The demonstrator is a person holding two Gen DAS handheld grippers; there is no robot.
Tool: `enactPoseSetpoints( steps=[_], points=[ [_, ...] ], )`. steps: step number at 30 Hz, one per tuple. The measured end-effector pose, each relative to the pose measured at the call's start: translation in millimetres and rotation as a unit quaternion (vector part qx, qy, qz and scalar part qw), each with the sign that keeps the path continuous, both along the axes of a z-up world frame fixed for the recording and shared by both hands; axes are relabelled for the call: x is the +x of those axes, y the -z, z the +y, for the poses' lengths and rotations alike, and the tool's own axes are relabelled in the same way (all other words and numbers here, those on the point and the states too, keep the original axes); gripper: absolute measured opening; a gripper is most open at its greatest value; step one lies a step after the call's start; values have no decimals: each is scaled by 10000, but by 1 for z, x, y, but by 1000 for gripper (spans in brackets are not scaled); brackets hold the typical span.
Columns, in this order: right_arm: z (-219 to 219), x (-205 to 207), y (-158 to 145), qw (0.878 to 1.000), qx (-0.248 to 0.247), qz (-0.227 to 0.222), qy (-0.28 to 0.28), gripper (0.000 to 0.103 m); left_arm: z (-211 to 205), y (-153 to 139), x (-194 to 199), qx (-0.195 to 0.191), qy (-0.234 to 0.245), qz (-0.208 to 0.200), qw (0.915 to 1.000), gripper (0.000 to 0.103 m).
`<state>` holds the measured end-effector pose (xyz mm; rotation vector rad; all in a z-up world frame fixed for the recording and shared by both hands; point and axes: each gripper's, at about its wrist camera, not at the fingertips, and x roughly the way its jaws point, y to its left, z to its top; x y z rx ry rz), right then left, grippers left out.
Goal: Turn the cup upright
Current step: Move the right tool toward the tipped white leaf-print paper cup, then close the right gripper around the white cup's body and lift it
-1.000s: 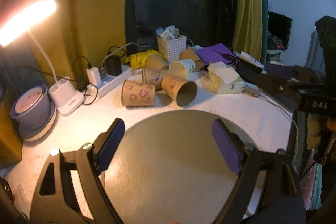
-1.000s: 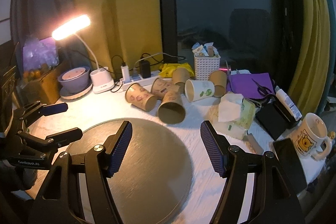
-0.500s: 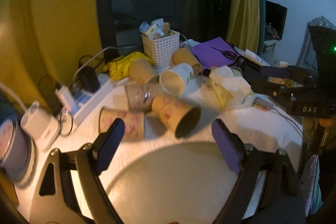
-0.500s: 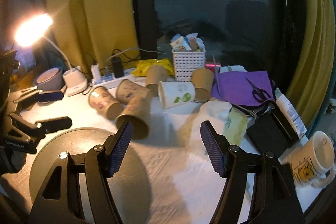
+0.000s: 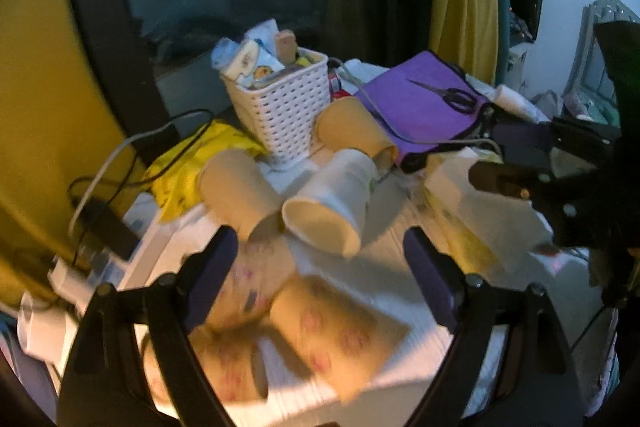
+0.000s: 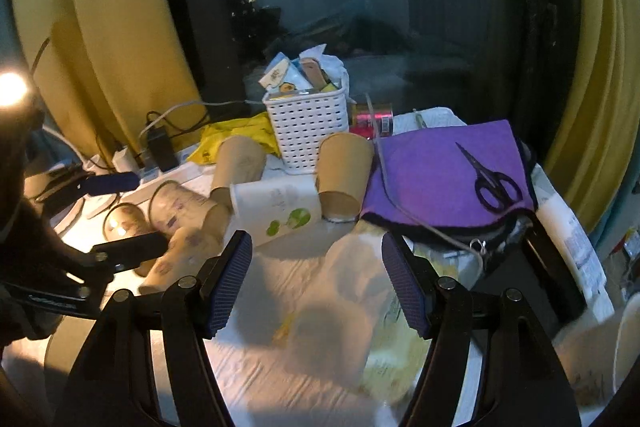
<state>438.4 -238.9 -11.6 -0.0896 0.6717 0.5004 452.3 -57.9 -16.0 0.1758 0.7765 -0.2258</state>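
Several paper cups lie on their sides on the white table. A white cup (image 5: 332, 203) with green leaf print (image 6: 278, 209) lies in the middle, mouth toward my left gripper. Plain brown cups (image 5: 236, 187) (image 6: 344, 171) lie beside it, and patterned brown cups (image 5: 336, 331) (image 6: 180, 255) lie nearer. My left gripper (image 5: 316, 271) is open and empty, just above the patterned cups, short of the white cup. My right gripper (image 6: 316, 279) is open and empty, over a tissue pack (image 6: 360, 307), a little short of the white cup.
A white basket (image 6: 306, 129) full of packets stands behind the cups. A purple cloth (image 6: 440, 175) with scissors (image 6: 488, 179) lies to the right. A power strip with chargers (image 6: 160, 147) and a yellow bag (image 5: 192, 163) lie at the left. A lamp (image 6: 10, 89) glows far left.
Both grippers have moved forward and toward the pile of cups, leaving the round grey mat behind. Both stay open; no cup has moved.
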Motion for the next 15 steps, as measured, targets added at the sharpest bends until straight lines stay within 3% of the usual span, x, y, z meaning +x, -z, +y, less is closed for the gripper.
enactPoseSetpoints(
  steps=[5, 15],
  points=[
    [-4, 31, 14, 9995, -3, 286, 140, 71, -16, 14, 40, 200, 213, 205, 9994, 86],
    [-12, 42, 19, 9992, 106, 340, 178, 71, -31, 46, 85, 587, 500, 821, 9936, 86]
  ],
)
